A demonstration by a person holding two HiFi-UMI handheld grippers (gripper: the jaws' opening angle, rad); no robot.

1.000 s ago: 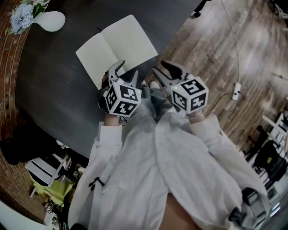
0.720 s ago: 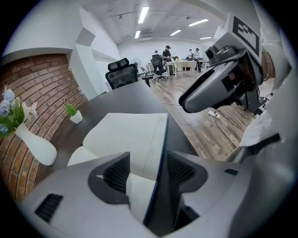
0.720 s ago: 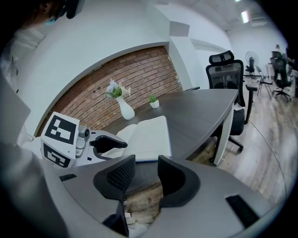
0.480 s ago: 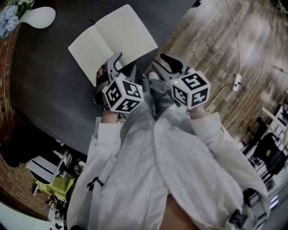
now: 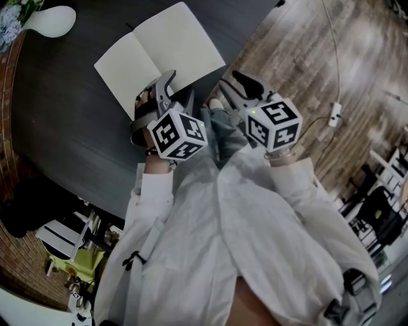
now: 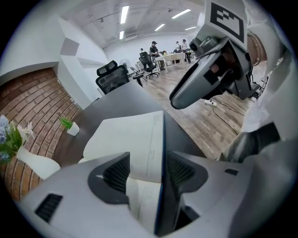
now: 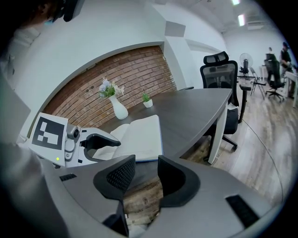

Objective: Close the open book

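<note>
The open book [image 5: 159, 51] lies flat on the dark table [image 5: 70, 127], cream pages up. My left gripper [image 5: 171, 92] is at the book's near edge, pointing steeply down. In the left gripper view the book [image 6: 125, 139] fills the gap of the left gripper [image 6: 146, 172]. The jaws stand wide, with the right page's dark cover edge between them and no pad clearly pressing. My right gripper [image 5: 234, 88] hovers just off the table's edge over the floor. It is open with nothing between the fingers, and only floorboards show through the right gripper [image 7: 142, 179].
A white vase [image 5: 51, 19] with flowers stands at the table's far left by a brick wall. A small potted plant [image 7: 147, 101] sits farther back. An office chair [image 7: 221, 83] stands past the table. A cable and a power strip [image 5: 335, 118] lie on the wooden floor.
The left gripper has rolled a little at the book's near edge and its jaws have spread wider. The right gripper has hardly moved.
</note>
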